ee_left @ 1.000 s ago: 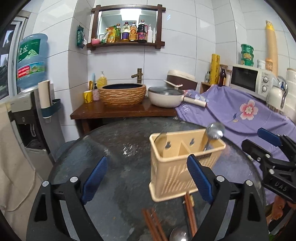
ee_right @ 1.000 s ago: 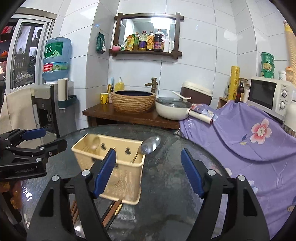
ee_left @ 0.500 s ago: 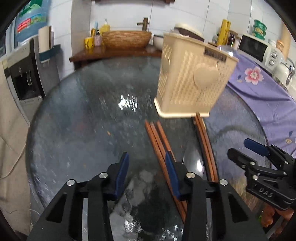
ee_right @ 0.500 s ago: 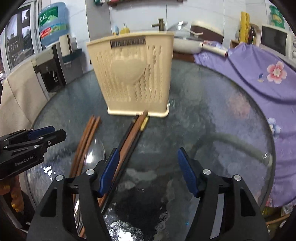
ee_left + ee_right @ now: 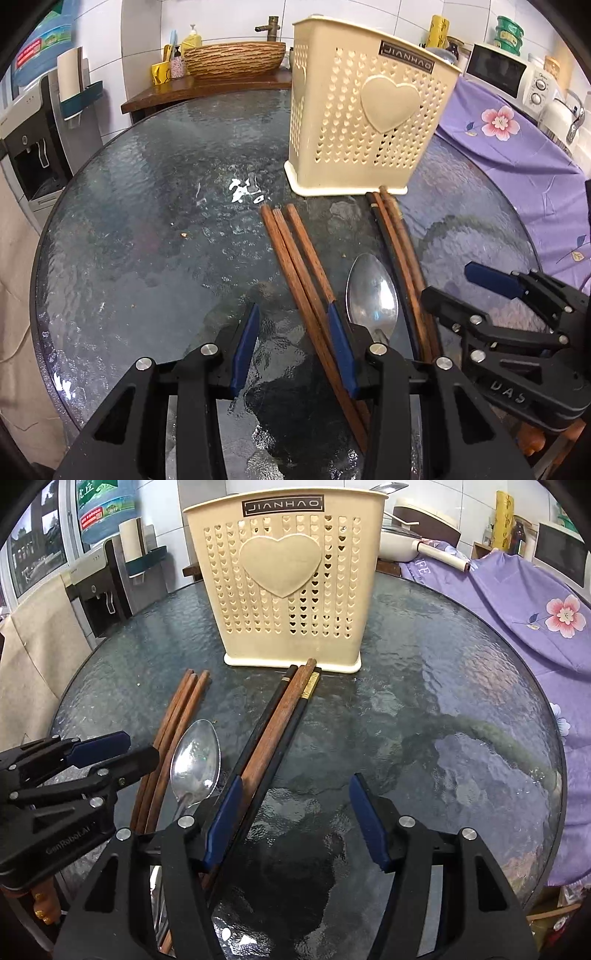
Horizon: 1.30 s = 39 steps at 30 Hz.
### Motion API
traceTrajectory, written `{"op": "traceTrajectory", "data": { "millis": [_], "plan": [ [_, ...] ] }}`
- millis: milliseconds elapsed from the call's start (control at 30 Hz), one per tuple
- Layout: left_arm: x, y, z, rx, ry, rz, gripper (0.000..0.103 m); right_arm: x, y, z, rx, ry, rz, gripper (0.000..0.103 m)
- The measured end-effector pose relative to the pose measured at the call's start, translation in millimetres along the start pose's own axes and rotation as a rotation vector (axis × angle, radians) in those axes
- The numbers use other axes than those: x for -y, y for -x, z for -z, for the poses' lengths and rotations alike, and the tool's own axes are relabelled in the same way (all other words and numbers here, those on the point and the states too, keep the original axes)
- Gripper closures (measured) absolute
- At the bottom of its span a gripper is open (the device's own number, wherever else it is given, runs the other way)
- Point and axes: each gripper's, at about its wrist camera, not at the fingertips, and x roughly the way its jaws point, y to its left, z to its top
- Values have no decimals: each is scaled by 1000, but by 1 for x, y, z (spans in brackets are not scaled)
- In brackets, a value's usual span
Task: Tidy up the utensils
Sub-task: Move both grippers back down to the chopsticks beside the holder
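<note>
A cream utensil holder point(image 5: 365, 110) point(image 5: 288, 587) with a heart stands on the round glass table point(image 5: 147, 221); a spoon bowl sticks out of its top point(image 5: 388, 485). In front of it lie three brown chopsticks point(image 5: 295, 251) point(image 5: 177, 709), a steel spoon point(image 5: 371, 291) point(image 5: 195, 760), and a second bundle of dark and brown chopsticks point(image 5: 399, 251) point(image 5: 280, 716). My left gripper point(image 5: 291, 350) is open, low over the table, its right finger by the brown chopsticks. My right gripper point(image 5: 295, 819) is open, its left finger by the dark bundle.
A purple flowered cloth point(image 5: 535, 602) covers the counter on the right, with a microwave point(image 5: 506, 74). A wooden shelf with a woven basin point(image 5: 232, 59) stands behind the table. A water dispenser point(image 5: 33, 122) is at the left.
Both grippers have come down and nearer the table, now low over the chopsticks and spoon. The holder looms larger. Both stay open.
</note>
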Motion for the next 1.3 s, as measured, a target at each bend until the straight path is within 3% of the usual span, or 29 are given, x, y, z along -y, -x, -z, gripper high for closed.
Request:
{"op": "traceTrajectory", "data": {
  "millis": [200,367,533,733,833,867,967,1133,1300],
  "plan": [
    [0,0,0,-3,-13,-3,65,17,1,2,-24,-7,35,44],
    [-15,2,0,-11,26,19,65,35,4,4,-22,-98,-27,45],
    [-22,4,0,-12,41,-2,65,19,4,-1,-9,-52,-40,45],
    [-20,4,-2,-11,11,-29,63,11,1,-1,-18,-9,5,45],
    [-29,4,-3,-25,-8,-104,63,25,2,-2,-29,-7,71,45],
    [-35,4,-4,-29,3,-101,63,31,4,-1,-27,-20,79,45],
    [-50,10,-7,-12,86,-47,63,51,8,-4,-21,-126,-18,46],
    [-38,9,-13,-3,99,23,63,30,1,-9,-36,-77,-53,46],
    [-18,0,-7,-27,53,6,63,15,-3,-8,-41,-38,2,46]
  ]
}}
